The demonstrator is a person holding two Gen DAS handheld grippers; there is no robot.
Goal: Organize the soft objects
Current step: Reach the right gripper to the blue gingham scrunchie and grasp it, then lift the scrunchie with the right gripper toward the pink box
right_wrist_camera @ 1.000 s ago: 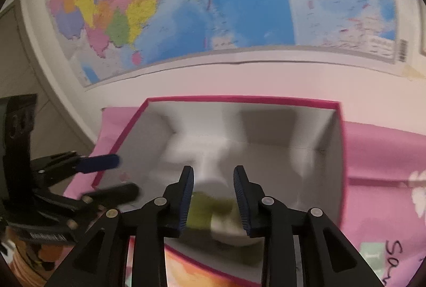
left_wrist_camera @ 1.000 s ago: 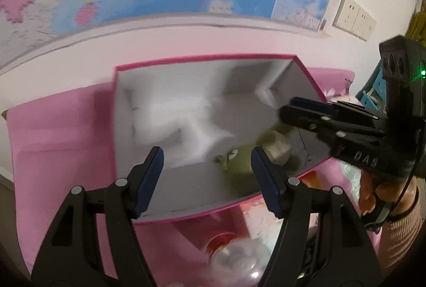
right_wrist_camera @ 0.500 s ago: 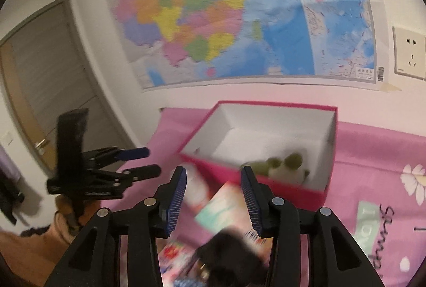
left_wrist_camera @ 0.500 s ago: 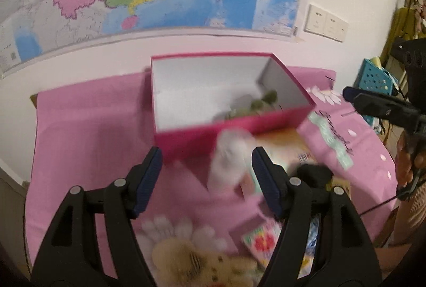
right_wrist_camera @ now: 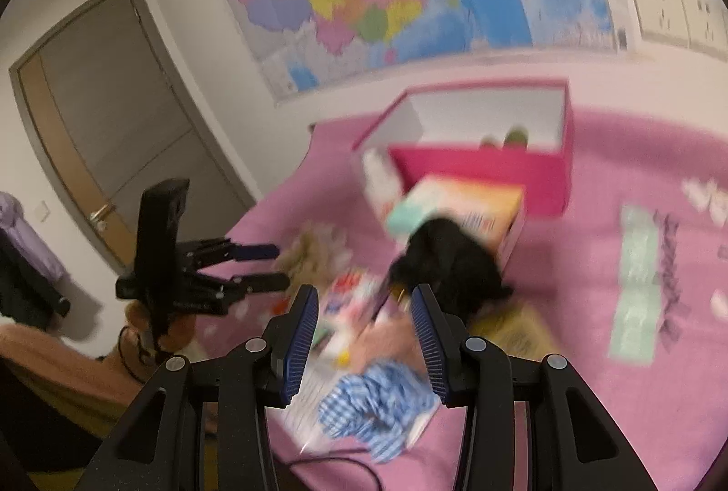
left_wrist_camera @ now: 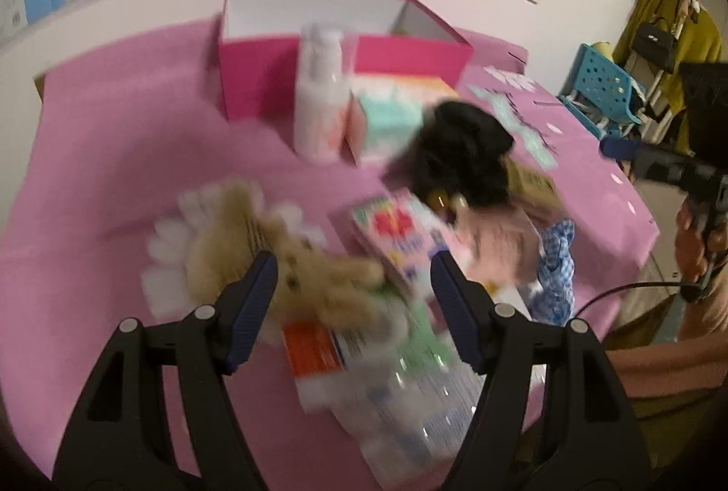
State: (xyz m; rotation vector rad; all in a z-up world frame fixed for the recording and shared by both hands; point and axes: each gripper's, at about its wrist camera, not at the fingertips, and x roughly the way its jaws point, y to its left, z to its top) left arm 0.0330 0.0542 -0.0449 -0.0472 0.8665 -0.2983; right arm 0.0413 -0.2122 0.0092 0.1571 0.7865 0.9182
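Both grippers open and empty above a cluttered pink surface

The left gripper (left_wrist_camera: 354, 304) hangs with jaws wide apart over a blurred tan plush bear (left_wrist_camera: 291, 259); the right gripper (right_wrist_camera: 363, 336) is likewise spread above a blue checked cloth (right_wrist_camera: 377, 409). A black fuzzy soft toy (left_wrist_camera: 459, 154) lies beyond, before the open magenta cardboard box (left_wrist_camera: 409, 54) holding green plush (right_wrist_camera: 514, 137).

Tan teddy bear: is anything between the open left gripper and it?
Nothing visible blocks it. The tan teddy bear lies on the pink cloth just ahead of the open left gripper. A pink carton crowds its right side, and an orange-and-white box lies just below it.
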